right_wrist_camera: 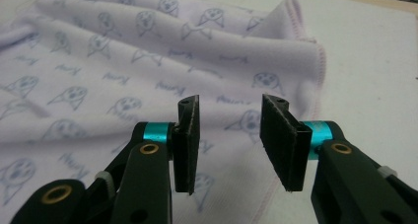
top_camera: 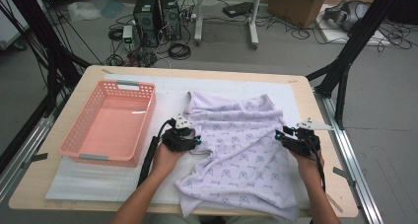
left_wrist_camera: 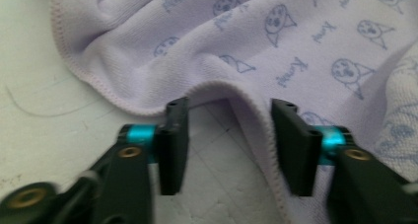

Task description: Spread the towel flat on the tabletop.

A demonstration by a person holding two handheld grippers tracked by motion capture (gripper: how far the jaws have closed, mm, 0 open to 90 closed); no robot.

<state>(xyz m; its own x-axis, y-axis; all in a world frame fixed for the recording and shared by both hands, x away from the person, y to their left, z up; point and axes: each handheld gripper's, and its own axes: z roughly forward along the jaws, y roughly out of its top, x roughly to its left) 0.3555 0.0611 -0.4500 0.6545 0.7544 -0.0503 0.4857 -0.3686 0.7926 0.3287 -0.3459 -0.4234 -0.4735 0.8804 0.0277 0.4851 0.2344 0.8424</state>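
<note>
Between open left claw (left_wrist_camera: pixel 229 140), towel hem (left_wrist_camera: pixel 231 93)

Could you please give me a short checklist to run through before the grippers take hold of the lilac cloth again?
1. Left gripper jaws apart: ok, open, with the hem of the cloth bulging between them, pads not pressing.
2. Right gripper jaws apart: ok, open above the cloth, nothing pinched.
3. Cloth lying flat: not ok, it is wrinkled and bunched, with folds near its far edge.
4. Cloth fully on the table: not ok, its near edge hangs over the front.
5. Pink basket free to receive the cloth: ok, nothing lies in it.
6. Grippers at opposite cloth edges: ok, left at left edge, right at right edge.
</note>
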